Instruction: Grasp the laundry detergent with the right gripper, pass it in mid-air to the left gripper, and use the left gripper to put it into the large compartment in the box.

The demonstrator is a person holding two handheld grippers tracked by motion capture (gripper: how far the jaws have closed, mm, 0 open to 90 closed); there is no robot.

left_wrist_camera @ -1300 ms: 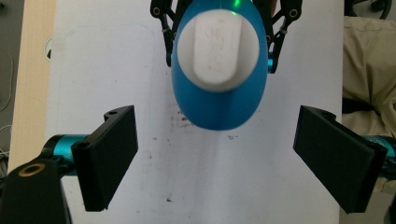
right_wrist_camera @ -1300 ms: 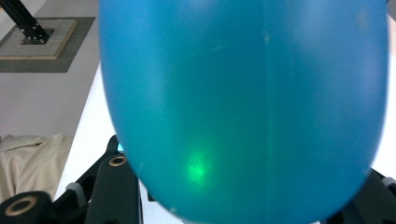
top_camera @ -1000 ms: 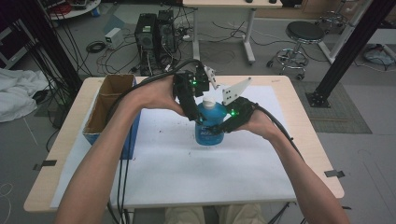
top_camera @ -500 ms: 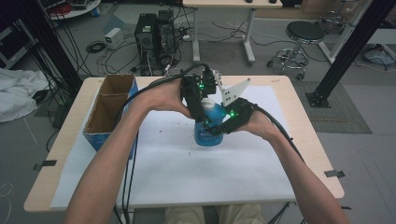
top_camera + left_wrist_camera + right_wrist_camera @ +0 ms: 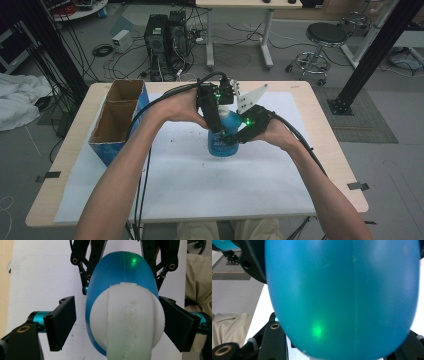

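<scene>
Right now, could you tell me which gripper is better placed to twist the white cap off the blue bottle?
Left. The left gripper has its jaws on either side of the white cap, closing in, one jaw still apart. The right gripper already clamps the blue bottle body, steadying it.

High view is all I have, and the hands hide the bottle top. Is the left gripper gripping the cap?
Observer: No. In the left gripper view the left gripper straddles the white cap. Its jaws have just been closing, but there is a gap on one side.
Operator: Is the right one holding the body?
Observer: Yes. The right gripper view has the right gripper clamped around the blue bottle.
</scene>
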